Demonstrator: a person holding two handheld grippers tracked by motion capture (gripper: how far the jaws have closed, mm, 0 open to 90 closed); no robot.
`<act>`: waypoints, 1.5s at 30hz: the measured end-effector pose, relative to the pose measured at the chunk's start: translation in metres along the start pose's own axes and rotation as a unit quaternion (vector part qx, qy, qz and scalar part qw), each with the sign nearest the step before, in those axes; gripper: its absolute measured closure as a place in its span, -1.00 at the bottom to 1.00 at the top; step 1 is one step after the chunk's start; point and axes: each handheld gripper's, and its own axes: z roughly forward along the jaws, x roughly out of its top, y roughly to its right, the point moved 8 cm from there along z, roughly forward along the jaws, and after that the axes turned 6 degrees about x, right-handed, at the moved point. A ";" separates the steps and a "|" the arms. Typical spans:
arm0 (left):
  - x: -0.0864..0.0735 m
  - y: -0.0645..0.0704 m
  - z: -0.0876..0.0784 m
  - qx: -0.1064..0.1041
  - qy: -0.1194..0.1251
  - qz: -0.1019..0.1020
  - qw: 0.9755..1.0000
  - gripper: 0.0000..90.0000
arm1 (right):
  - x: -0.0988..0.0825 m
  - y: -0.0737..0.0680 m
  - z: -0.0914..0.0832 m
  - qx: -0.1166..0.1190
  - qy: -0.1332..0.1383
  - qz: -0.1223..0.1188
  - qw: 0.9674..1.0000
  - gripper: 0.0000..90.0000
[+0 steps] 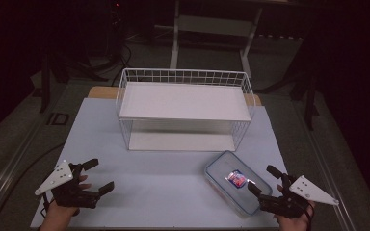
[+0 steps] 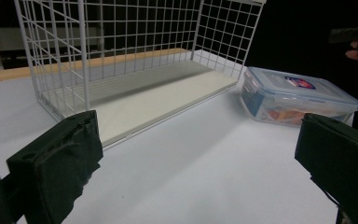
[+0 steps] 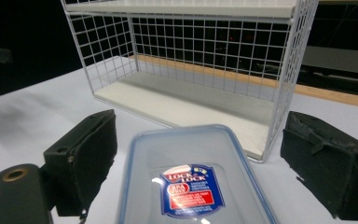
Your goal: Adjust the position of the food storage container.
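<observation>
Where the person's forearms enter at the near edge of the table, each hand holds a black two-jaw gripper, and both sets of jaws stand wide apart with nothing between them. The left gripper (image 1: 98, 176) sits low over the near left part of the white tabletop (image 1: 164, 183), held by the left hand (image 1: 60, 211), with a grey three-cornered plate on top. In the left gripper view its jaws frame bare tabletop, with the rack ahead and the box off to the right.

The right gripper (image 1: 264, 179) is at the near right, held by the right hand (image 1: 294, 219), also topped by a grey plate. Its jaws point toward the near right end of a plastic box (image 1: 231, 183). In the right gripper view the box (image 3: 191, 182) lies between and just ahead of the open jaws, not touched by either.

The box is clear with a blue-rimmed lid that is closed, and a red and blue label (image 3: 191, 191) sits on the lid. It lies flat on the table, turned at an angle, near the front right corner of the rack. Something orange shows through its side in the left gripper view.

Beyond it, in the middle of the table, stands a white wire rack (image 1: 185, 108) with two flat white shelves, one above the other, both bare. A wooden strip (image 1: 101, 91) runs behind it along the far table edge. The room around is dark.
</observation>
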 end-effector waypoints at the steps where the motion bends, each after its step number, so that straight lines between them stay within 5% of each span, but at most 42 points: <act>1: 0.000 0.000 0.000 0.000 0.000 0.000 1.000 -0.99 | 0.003 -0.001 0.000 -0.002 0.003 0.004 1.000 -0.77; 7: 0.001 0.001 0.000 -0.002 0.003 0.000 1.000 -0.99 | 0.014 -0.011 -0.002 -0.005 0.010 0.001 1.000 -0.76; 15: 0.001 0.000 0.000 -0.003 0.001 -0.001 1.000 -0.99 | 0.002 -0.013 -0.013 -0.016 -0.037 0.010 0.999 -0.49; 21: 0.001 0.001 0.001 -0.002 0.000 0.003 1.000 -0.99 | -0.015 -0.007 -0.024 -0.024 -0.062 0.019 0.998 -0.05; 27: 0.000 0.001 0.001 -0.002 -0.002 0.002 1.000 -0.99 | -0.041 0.004 -0.039 -0.032 -0.104 0.034 0.993 0.84; 30: 0.000 0.001 0.001 -0.002 -0.001 0.003 1.000 -0.99 | -0.052 0.008 -0.044 -0.037 -0.129 0.037 0.990 0.99; 45: 0.000 0.001 0.001 -0.002 -0.004 0.007 1.000 -0.99 | -0.081 0.027 -0.047 -0.064 -0.163 0.063 0.983 1.00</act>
